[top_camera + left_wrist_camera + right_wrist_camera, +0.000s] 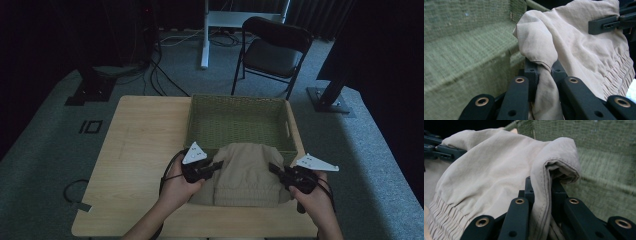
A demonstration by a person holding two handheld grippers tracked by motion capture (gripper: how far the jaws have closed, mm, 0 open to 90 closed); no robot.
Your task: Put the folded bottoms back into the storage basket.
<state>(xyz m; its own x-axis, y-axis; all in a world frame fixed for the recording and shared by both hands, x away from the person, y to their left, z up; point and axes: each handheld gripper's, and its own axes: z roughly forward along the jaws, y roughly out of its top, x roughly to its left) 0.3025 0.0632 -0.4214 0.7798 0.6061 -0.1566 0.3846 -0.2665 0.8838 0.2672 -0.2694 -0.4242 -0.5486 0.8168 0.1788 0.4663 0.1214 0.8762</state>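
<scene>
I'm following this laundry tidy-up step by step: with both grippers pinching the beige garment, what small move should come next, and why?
Probably carry the folded beige cloth garment forward over the green woven basket. The left gripper and right gripper are each shut on a side of it, and its far edge already overlaps the basket's near rim.

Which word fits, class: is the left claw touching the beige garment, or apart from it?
Touching. The left gripper view shows the left claw with both jaws pinched on a bunched fold of the beige garment.
</scene>
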